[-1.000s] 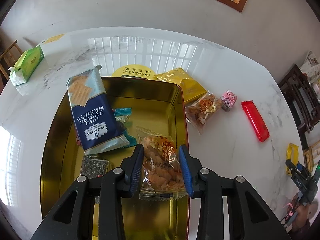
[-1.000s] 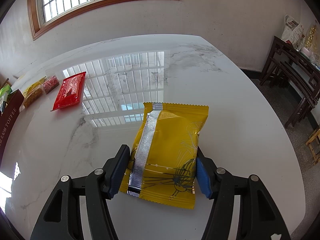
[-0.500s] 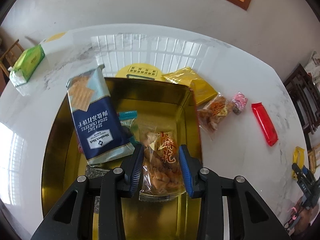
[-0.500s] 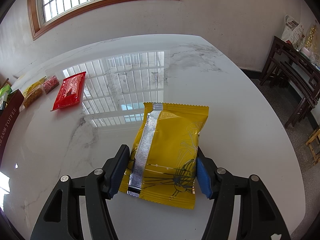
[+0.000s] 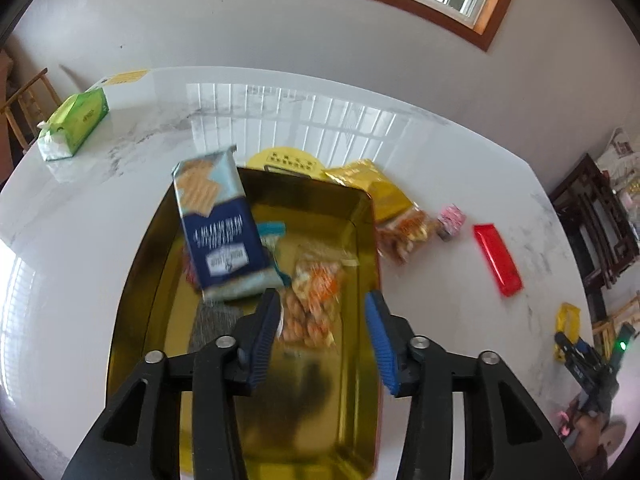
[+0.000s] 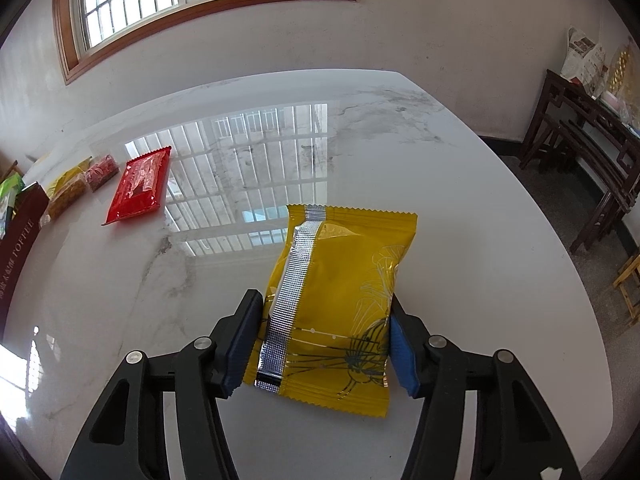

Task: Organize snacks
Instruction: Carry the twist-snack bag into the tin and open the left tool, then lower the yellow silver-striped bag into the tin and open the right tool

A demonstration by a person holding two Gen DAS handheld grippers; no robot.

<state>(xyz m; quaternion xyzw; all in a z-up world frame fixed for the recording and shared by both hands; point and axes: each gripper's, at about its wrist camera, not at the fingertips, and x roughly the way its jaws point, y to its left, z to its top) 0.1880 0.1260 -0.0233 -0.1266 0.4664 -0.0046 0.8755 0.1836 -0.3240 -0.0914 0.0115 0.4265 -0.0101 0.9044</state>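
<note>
Standing apart over the gold tin (image 5: 160,248), the left gripper (image 5: 320,320) has just been opening its jaws; the clear pack of orange twists (image 5: 314,300) lies below and between them, and the blue pads no longer press on it. This pack rests on the tin floor near the right wall, its long axis running away from the gripper toward the far end of the tin. Beside it, on its left, the blue cracker pack (image 5: 218,224) leans against the left part of the tin, long axis running up and away, its far end projecting above the rim. Outside the tin on the white marble table (image 5: 120,160), to the right, lie another clear snack pack (image 5: 404,236), a small pink pack (image 5: 451,220) and a red bar (image 5: 498,258); a green tissue pack (image 5: 76,126) sits at the far left edge. In the right wrist view, the right gripper (image 6: 324,344) has its jaws just closing further, both pads pressed against the side edges of the yellow pouch (image 6: 340,304). The pouch's long axis points away from the gripper, leaning slightly right, with its silver seam strip facing up on the left side. It lies near the table's right edge, well apart from the red bar (image 6: 140,186).
</note>
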